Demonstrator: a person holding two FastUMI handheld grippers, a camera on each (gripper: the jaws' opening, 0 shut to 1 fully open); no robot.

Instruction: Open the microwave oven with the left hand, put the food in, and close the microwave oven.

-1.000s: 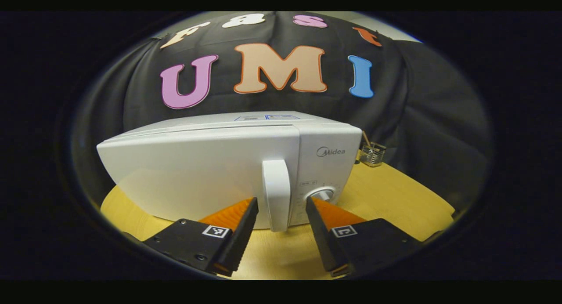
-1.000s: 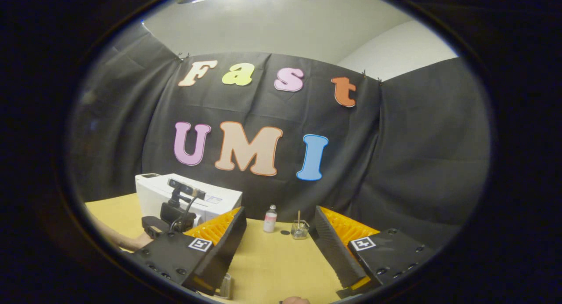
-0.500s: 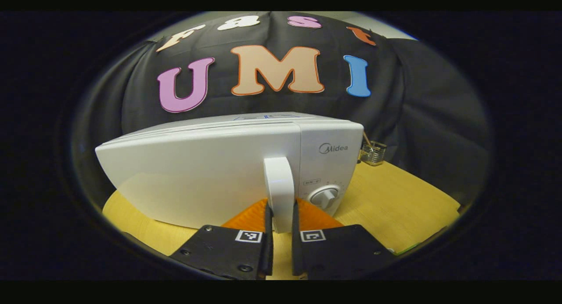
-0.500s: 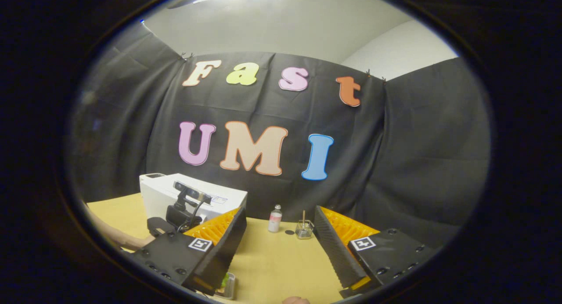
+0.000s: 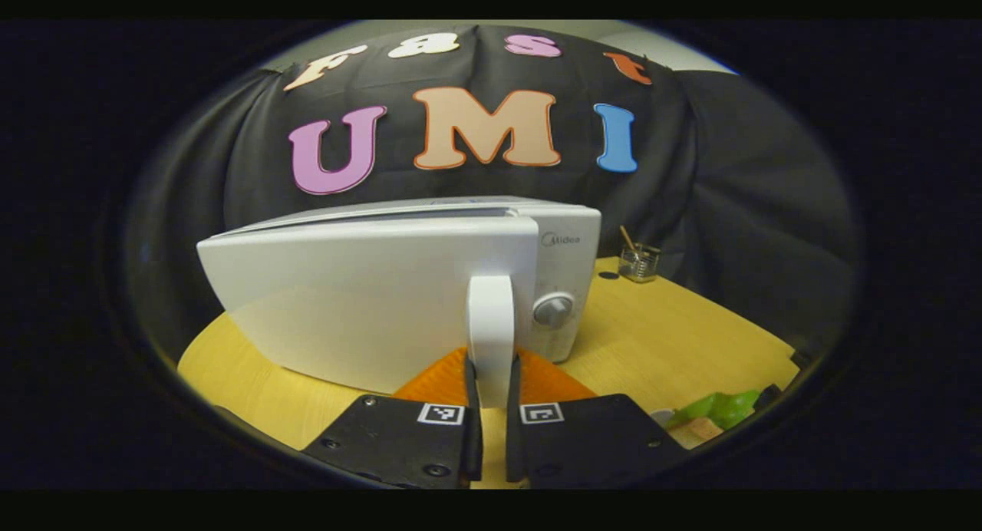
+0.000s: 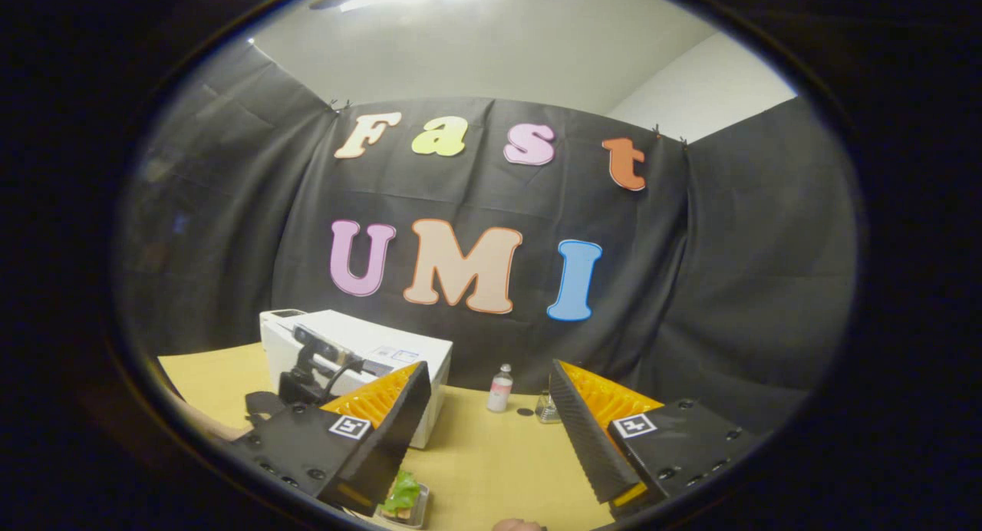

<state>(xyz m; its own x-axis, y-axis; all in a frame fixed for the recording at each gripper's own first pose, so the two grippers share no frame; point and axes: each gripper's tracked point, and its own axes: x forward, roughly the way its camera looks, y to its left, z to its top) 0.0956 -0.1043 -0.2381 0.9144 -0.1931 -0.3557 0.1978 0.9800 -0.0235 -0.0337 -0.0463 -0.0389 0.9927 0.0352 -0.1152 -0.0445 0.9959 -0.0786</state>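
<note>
Flanking microwave [image 5: 368, 301]: glass jar [image 5: 638, 262], small bottle [image 6: 500, 388].

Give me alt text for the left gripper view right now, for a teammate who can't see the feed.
The left gripper has its jaws shut on the white door handle of the microwave oven, whose door stands slightly ajar from the body. The oven sits on a yellow table, with green food at lower right and a small glass jar behind.
</note>
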